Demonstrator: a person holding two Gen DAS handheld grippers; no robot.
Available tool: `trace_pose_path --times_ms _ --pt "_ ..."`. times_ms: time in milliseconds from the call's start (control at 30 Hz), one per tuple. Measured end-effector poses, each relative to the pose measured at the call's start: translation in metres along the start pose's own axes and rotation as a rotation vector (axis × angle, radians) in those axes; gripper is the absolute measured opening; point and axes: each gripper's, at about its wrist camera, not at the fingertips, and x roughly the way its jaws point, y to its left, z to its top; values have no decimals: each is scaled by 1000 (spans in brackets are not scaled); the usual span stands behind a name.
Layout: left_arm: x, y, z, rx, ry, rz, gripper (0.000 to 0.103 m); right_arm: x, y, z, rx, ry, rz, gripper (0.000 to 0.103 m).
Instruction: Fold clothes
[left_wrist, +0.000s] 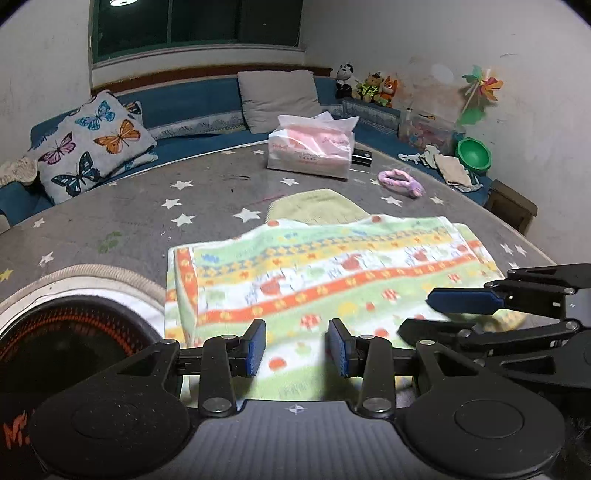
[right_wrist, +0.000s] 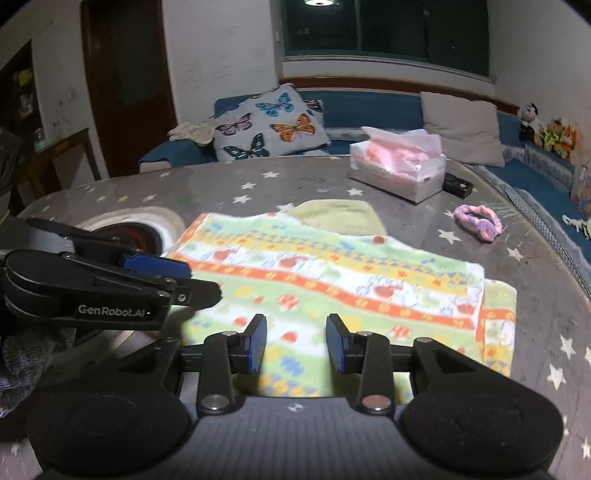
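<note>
The fingers (left_wrist: 256, 341) of the left gripper (left_wrist: 297, 345) stand apart with nothing between them, hovering over the near edge of the patterned cloth (left_wrist: 325, 273); the fingers (right_wrist: 258, 343) of the right gripper (right_wrist: 297, 341) are likewise spread and empty, over the same near edge further along. The grey tabletop (left_wrist: 122, 206), printed with white stars, spreads out ahead of both pairs of fingers and carries everything. The cloth, banded in green, orange, yellow and white with small red figures, lies folded and fairly flat directly beneath and ahead of the fingers, with one layer stopping short of the layer below at the end on the right gripper's side. A plain pale green piece (left_wrist: 314, 206) peeks out from under its far edge, ahead of the fingers. Beyond the tabletop, a blue sofa (left_wrist: 192, 99) runs along the wall with a butterfly cushion (left_wrist: 92, 144) to the left of the left fingers and a grey cushion (left_wrist: 277, 98) straight ahead. A round black and orange heater (left_wrist: 62, 332) with a pale rim sits just left of the left fingers, touching the cloth's end. A soft tissue pack (left_wrist: 310, 147) lies well ahead of the fingers, and a pink and purple hair band (left_wrist: 400, 181) lies ahead and to the right, near the tabletop's far edge.
</note>
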Motion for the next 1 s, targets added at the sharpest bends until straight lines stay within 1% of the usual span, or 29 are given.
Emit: trace_pose_path --times_ms 133,267,367,433,500,567,633,667,733,767,800,833,933,967,1000 --pt "-11 -5 -11 8 -15 14 41 -8 12 -8 -48 -20 -26 36" --pt "-14 -8 -20 13 -24 35 42 -10 9 -14 6 -20 2 37" --pt "-19 -9 -22 7 -27 38 43 -15 9 -22 21 -20 0 40" --pt "-25 -9 -23 -7 -27 30 50 -20 8 -27 36 -25 -4 41" --pt "-31 -9 -27 -19 -27 33 55 -27 5 -32 55 -34 -12 49" --pt "-36 -10 -30 -32 -27 30 60 -33 2 -36 74 -44 -24 53" --pt "-41 -11 -33 -42 -25 31 72 -38 -1 -39 87 -51 -39 59" --pt "-44 -12 -35 -45 -25 35 74 -41 -2 -41 91 -55 -48 62" --pt "-49 -13 -40 -44 -30 44 85 -45 -4 -44 101 -62 -67 63" --pt "-52 -14 -42 -43 -32 48 88 -46 -5 -46 108 -63 -71 66" --pt "-55 -14 -44 -43 -32 53 93 -48 -7 -47 116 -63 -75 74" --pt "-57 -14 -47 -45 -31 59 98 -49 -8 -50 124 -63 -82 77" --pt "-62 -13 -53 -54 -26 65 103 -53 -7 -58 138 -61 -89 78" --pt "-63 -12 -55 -57 -25 66 103 -54 -6 -61 143 -60 -89 81" --pt "-65 -12 -57 -60 -23 68 103 -56 -5 -62 147 -60 -93 86"
